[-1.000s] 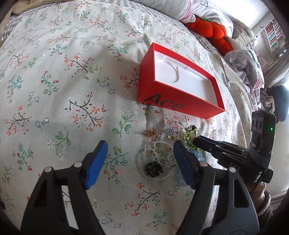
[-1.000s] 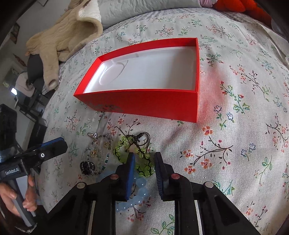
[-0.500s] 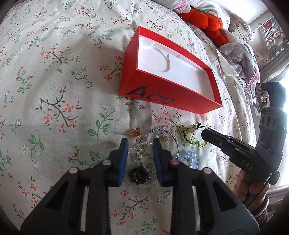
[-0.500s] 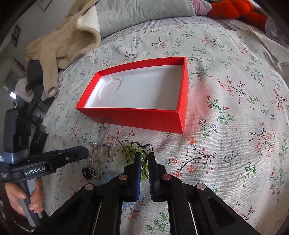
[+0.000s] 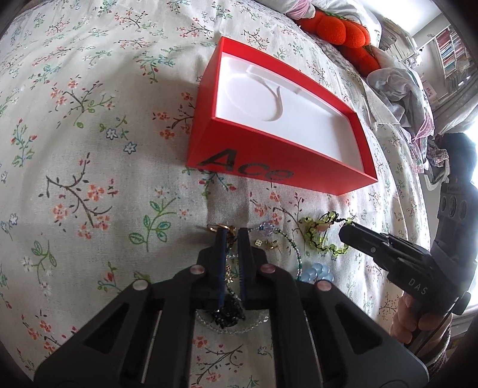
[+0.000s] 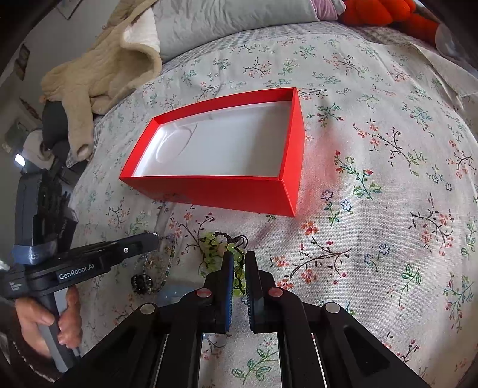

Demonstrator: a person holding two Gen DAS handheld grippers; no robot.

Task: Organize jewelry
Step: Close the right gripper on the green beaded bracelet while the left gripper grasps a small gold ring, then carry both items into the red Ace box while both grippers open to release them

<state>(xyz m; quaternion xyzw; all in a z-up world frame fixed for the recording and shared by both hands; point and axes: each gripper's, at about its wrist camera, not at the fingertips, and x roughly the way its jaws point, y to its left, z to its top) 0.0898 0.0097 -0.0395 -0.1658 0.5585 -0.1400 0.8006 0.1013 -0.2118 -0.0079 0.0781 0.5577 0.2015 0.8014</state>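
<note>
Your left gripper [image 5: 230,235] has just been closing and now pinches the thin beaded necklace [image 5: 294,253] by its gold ring. Your right gripper [image 6: 237,262] clamps the green bead bracelet [image 6: 215,247]. Both pieces lie on the floral bedspread [image 6: 388,149], just in front of the open red box [image 6: 227,185].

Surface: a bed covered by a pale floral bedspread [image 6: 388,125]. A grey pillow [image 6: 233,18] lies at 12 o'clock in the right wrist view, a beige knitted garment [image 6: 101,68] at 10 o'clock. Orange plush [image 5: 340,29], crumpled laundry [image 5: 400,98] and bookshelves [image 5: 451,50] occupy 1 to 2 o'clock in the left wrist view. Bright daylight enters at 3 o'clock.
</note>
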